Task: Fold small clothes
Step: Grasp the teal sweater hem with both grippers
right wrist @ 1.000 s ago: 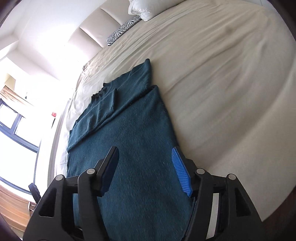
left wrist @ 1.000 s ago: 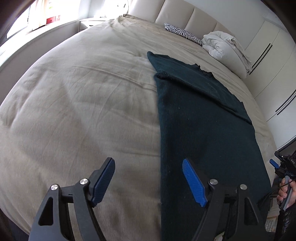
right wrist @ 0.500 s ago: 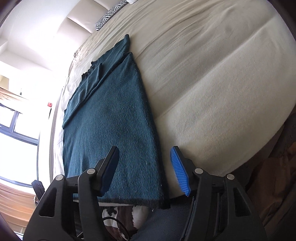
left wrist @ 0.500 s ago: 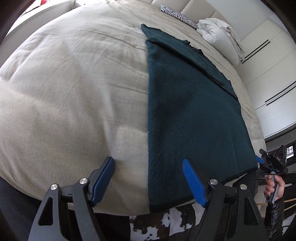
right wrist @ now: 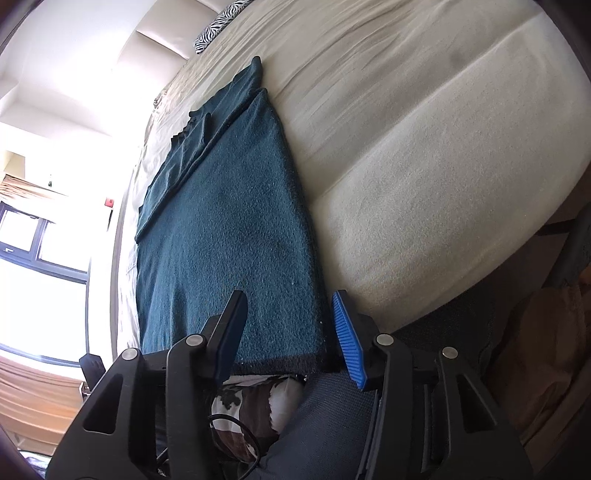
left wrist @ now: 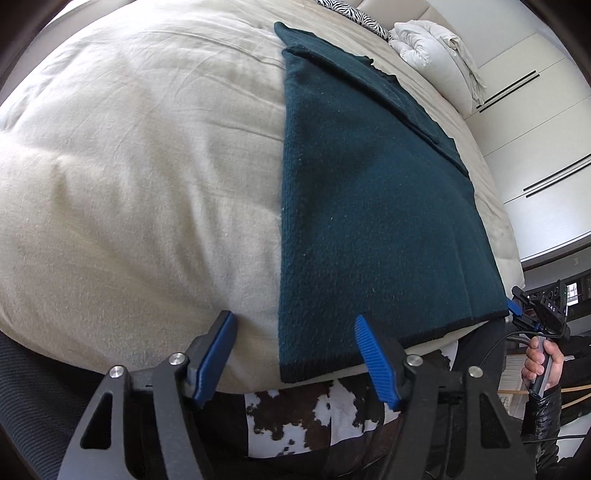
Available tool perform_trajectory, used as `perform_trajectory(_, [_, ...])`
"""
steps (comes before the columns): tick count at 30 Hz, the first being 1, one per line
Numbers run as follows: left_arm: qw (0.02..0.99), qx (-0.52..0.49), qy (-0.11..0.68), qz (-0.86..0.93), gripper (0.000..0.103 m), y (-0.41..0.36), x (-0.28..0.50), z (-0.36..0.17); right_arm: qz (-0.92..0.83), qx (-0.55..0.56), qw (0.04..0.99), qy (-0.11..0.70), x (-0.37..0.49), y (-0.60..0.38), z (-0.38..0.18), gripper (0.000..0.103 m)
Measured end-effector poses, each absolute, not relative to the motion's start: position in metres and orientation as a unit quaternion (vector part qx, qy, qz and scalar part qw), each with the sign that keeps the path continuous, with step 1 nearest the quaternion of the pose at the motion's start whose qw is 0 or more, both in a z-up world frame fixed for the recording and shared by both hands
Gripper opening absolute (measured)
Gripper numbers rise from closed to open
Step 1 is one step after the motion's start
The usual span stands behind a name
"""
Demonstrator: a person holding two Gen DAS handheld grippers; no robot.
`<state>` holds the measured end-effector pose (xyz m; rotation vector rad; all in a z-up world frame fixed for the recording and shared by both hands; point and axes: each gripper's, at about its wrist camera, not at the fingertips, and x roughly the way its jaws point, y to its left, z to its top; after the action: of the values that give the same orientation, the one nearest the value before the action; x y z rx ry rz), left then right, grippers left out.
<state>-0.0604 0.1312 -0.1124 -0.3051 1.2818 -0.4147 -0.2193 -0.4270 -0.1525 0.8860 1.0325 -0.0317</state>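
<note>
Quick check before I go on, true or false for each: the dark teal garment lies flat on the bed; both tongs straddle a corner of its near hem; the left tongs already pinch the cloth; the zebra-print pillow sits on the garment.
1. The teal garment lies flat on the bed. True.
2. Both tongs straddle a near-hem corner. True: left tongs, right tongs, jaws just been closing.
3. Left tongs pinch the cloth. False: the pads stand apart.
4. Zebra-print pillow sits on the garment. False: it lies beyond it, by the headboard.

My left gripper (left wrist: 295, 354) and right gripper (right wrist: 290, 330) are black frames with silver screws and ribbed blue pads (left wrist: 376, 365); a shiny black sleeve (left wrist: 543, 417) shows lower right.
</note>
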Motion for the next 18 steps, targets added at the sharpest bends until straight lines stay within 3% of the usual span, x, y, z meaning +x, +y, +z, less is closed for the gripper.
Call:
perform_trajectory(6, [0.765,-0.143,0.599,-0.188,0.048,0.128,-0.058,-0.117,-0.017,0.403,0.773,0.489,-0.224,-0.428,-0.151,0.040])
perform_trajectory(13, [0.762,-0.144,0.601,-0.191,0.038,0.129,-0.056,-0.121,-0.026,0.401,0.766,0.502,-0.235,-0.434,-0.151,0.036])
perform_trajectory(15, [0.759,-0.148,0.603,-0.196,0.020,0.126,-0.056,-0.122,-0.029,0.404,0.763,0.504,-0.236,-0.437,-0.153,0.036])
perform_trajectory(17, [0.752,-0.155,0.607,-0.204,0.009,0.126,-0.056,-0.124,-0.029,0.406,0.761,0.505,-0.235,-0.438,-0.155,0.035])
perform_trajectory(18, [0.752,-0.157,0.607,-0.205,0.008,0.126,-0.057,-0.125,-0.028,0.405,0.761,0.507,-0.235,-0.437,-0.155,0.035])
